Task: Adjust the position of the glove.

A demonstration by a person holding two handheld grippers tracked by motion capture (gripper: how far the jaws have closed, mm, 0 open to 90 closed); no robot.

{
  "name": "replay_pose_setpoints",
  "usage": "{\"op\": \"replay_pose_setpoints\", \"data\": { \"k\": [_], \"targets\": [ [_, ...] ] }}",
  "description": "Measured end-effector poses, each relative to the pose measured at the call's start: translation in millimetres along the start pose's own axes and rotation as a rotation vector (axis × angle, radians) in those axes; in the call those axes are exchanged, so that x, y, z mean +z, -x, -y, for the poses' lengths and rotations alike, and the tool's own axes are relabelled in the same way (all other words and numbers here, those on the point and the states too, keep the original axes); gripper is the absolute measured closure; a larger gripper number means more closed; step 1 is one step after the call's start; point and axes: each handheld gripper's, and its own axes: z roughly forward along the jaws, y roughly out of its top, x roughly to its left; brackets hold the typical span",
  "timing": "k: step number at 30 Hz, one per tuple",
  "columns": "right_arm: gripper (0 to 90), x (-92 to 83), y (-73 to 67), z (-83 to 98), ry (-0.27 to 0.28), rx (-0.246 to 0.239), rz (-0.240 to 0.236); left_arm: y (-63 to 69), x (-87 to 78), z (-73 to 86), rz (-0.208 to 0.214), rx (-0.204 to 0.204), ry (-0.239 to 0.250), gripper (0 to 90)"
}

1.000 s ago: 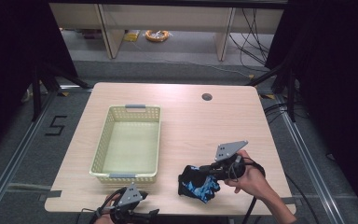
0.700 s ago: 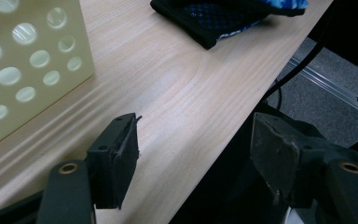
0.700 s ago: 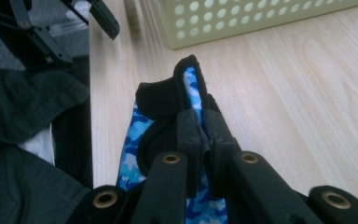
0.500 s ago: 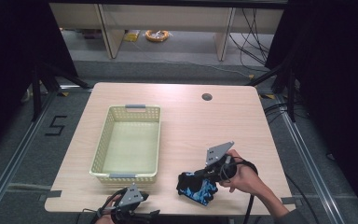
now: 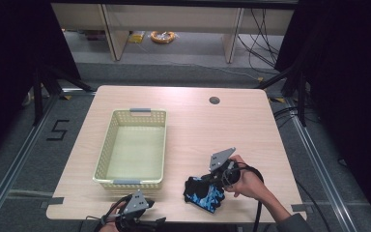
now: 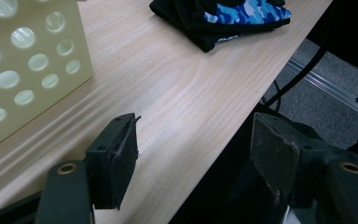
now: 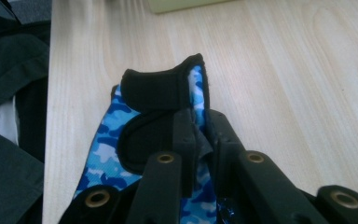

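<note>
A black glove with blue camouflage print (image 5: 202, 193) lies near the table's front edge, right of the basket. My right gripper (image 5: 211, 177) is shut on its near edge; in the right gripper view the jaws pinch the glove's (image 7: 156, 93) fabric between them. My left gripper (image 5: 149, 223) hangs at the table's front edge, below the basket, jaws open with nothing between them (image 6: 196, 154). The glove (image 6: 223, 16) lies farther off in the left gripper view.
A pale yellow perforated basket (image 5: 107, 151) stands left of centre on the wooden table (image 5: 212, 130), and its wall (image 6: 23, 70) is close to my left gripper. A dark round grommet (image 5: 214, 100) sits at the back right.
My right gripper has moved left and toward the front edge, down onto the glove. The left gripper has barely shifted.
</note>
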Motion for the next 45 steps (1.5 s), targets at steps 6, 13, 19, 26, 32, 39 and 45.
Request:
{"op": "replay_pose_setpoints", "data": {
  "k": [6, 13, 19, 26, 32, 39, 45],
  "targets": [
    [74.0, 0.7, -2.3, 3.5, 0.020, 0.070, 0.056, 3.2, 2.5, -2.3, 0.010, 0.022, 0.019, 31.5],
    [73.2, -25.1, -24.5, 19.8, 0.139, 0.204, 0.242, 6.0, 5.3, -9.3, -0.004, 0.046, 0.014, 31.7],
    [71.5, -36.5, -54.1, 45.6, 0.189, 0.387, 0.300, 12.3, 10.3, -17.6, 0.004, 0.064, 0.030, 32.6],
    [71.4, -30.9, -73.6, 70.9, 0.125, 0.409, 0.334, 17.9, 20.8, -33.1, 0.022, 0.072, 0.053, 36.0],
    [71.1, -18.7, -69.7, 72.4, 0.100, 0.412, 0.322, 18.4, 37.6, -46.8, 0.043, 0.121, 0.021, 38.5],
    [70.8, -14.4, -63.8, 69.6, 0.133, 0.398, 0.319, 15.7, 51.9, -59.4, 0.020, 0.202, 0.011, 43.5],
    [70.6, -7.5, -63.4, 67.1, 0.088, 0.408, 0.297, 13.4, 64.5, -66.1, 0.039, 0.188, 0.011, 48.2]
  ]
}}
